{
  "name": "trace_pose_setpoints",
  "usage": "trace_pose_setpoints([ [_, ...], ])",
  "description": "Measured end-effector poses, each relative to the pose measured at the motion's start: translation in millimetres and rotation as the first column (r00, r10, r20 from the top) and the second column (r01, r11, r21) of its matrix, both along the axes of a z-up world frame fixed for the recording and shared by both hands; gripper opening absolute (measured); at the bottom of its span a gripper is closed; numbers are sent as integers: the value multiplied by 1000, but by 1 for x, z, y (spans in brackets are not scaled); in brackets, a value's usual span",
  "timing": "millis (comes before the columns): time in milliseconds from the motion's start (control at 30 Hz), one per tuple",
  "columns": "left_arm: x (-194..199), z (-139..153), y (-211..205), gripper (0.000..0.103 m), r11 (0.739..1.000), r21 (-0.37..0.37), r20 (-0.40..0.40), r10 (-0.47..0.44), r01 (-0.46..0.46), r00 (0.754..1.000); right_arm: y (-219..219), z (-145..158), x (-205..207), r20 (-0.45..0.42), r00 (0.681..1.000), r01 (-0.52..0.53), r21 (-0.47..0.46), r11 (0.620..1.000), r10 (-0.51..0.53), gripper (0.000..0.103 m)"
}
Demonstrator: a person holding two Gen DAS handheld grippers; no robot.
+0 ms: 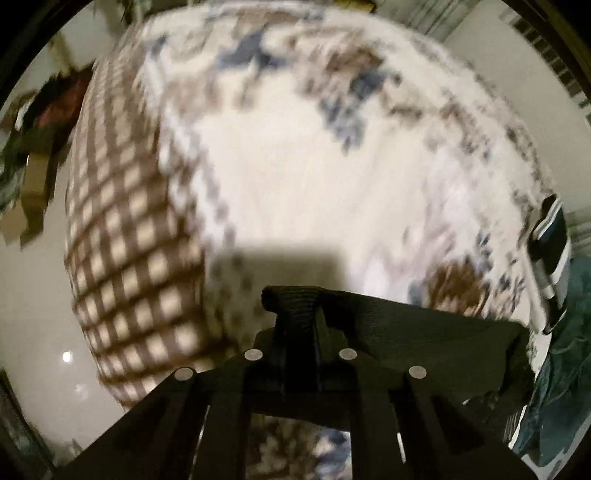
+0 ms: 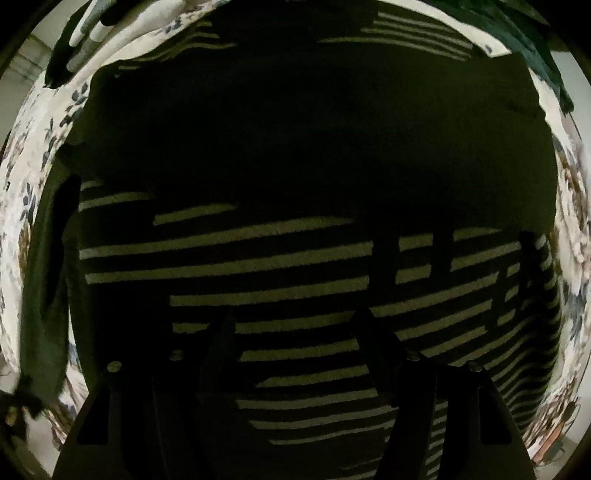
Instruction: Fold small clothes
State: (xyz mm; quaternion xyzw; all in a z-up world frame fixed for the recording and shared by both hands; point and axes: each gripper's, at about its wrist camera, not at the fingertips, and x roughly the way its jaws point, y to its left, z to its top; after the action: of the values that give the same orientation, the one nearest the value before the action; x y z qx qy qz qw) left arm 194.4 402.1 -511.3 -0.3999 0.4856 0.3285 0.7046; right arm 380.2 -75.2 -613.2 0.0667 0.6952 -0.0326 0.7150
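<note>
In the left wrist view my left gripper (image 1: 295, 306) is shut on a dark ribbed edge of a garment (image 1: 424, 339), which drapes from the fingers to the right above a floral white cloth (image 1: 295, 166). In the right wrist view a dark garment with pale stripes (image 2: 277, 266) fills the frame, lying flat on the floral cloth (image 2: 26, 192). My right gripper (image 2: 295, 332) is open, its fingers (image 2: 221, 347) spread just above the striped fabric.
A brown checked cloth (image 1: 122, 240) hangs at the table's left side above a pale floor (image 1: 33, 314). A folded striped piece (image 1: 550, 251) and a teal garment (image 1: 569, 369) lie at the right. Other clothes (image 2: 85, 33) lie at the far left.
</note>
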Motion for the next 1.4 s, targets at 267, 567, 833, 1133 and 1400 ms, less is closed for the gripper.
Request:
trace_pose_setpoints([
  [267,30,-11,74,11,999,11,70,29,-30,997,-26,12,7,9,1000,-13,-14,1000,13,68],
  [567,-53,-62,69,72,910,-327,202,331,-255,922,-48,18,-2,5,1000,23,6,1000,-23,69],
  [833,-16,-87,58,72,913,-270,180,359,-305,916,-51,27,19,39,997,62,29,998,-63,77],
  [1133,26,-20,45,7,981,18,250,181,-191,951,-101,34,14,72,991,114,31,993,-116,77],
  [1400,125,90,-58,7,961,238,321,-218,144,922,-203,42,-11,103,959,258,67,964,-264,77],
])
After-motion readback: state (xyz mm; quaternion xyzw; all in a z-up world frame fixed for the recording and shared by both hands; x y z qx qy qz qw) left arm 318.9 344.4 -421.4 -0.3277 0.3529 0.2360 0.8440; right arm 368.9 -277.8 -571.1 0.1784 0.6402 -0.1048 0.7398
